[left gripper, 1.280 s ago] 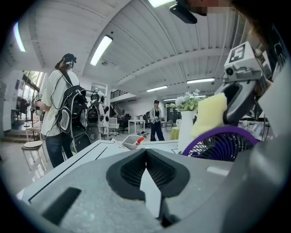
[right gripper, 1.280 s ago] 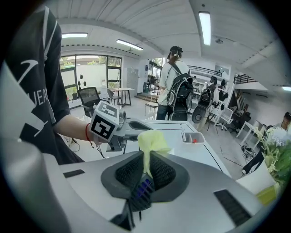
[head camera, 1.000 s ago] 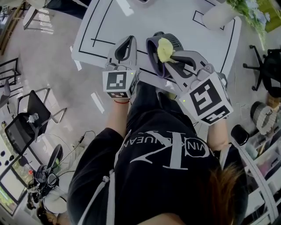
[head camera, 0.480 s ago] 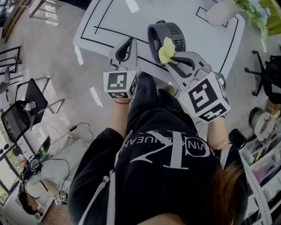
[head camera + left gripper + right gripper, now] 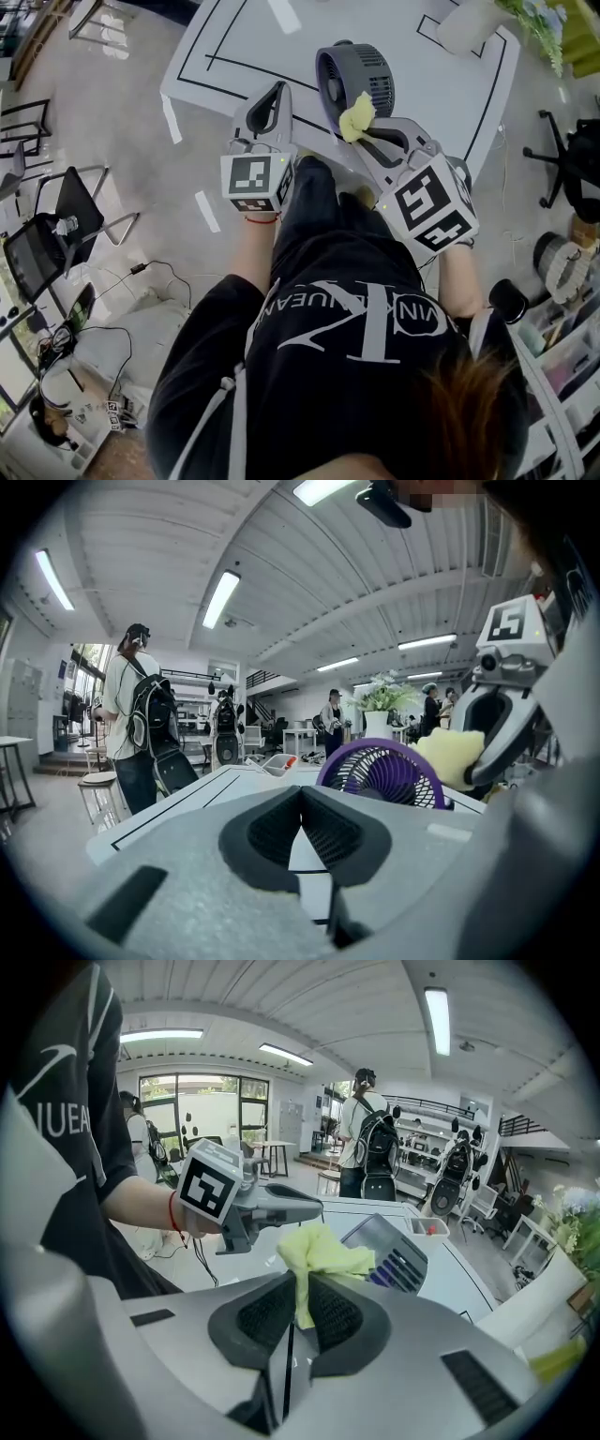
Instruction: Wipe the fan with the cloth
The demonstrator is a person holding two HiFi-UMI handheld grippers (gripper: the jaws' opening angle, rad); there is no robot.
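A small purple-grey fan [image 5: 354, 77] stands on the white table [image 5: 281, 42] near its front edge. A crumpled yellow cloth [image 5: 356, 117] rests against the fan's near lower rim, and my right gripper [image 5: 364, 131] is shut on it. In the right gripper view the cloth [image 5: 323, 1252] bunches out above the closed jaws, with the fan [image 5: 392, 1252] just behind. My left gripper [image 5: 278, 91] hovers to the left of the fan, shut and holding nothing. In the left gripper view the fan grille [image 5: 380, 772] and the cloth [image 5: 452, 757] lie ahead to the right.
Black lines mark the tabletop. A white pot with a plant [image 5: 469, 23] stands at the table's far right corner. Chairs [image 5: 75, 216] and cables lie on the floor to the left. People with backpacks [image 5: 141, 719] stand beyond the table.
My right gripper has drawn the cloth from the middle of the fan's face down to its near rim. The left gripper has stayed shut beside the fan.
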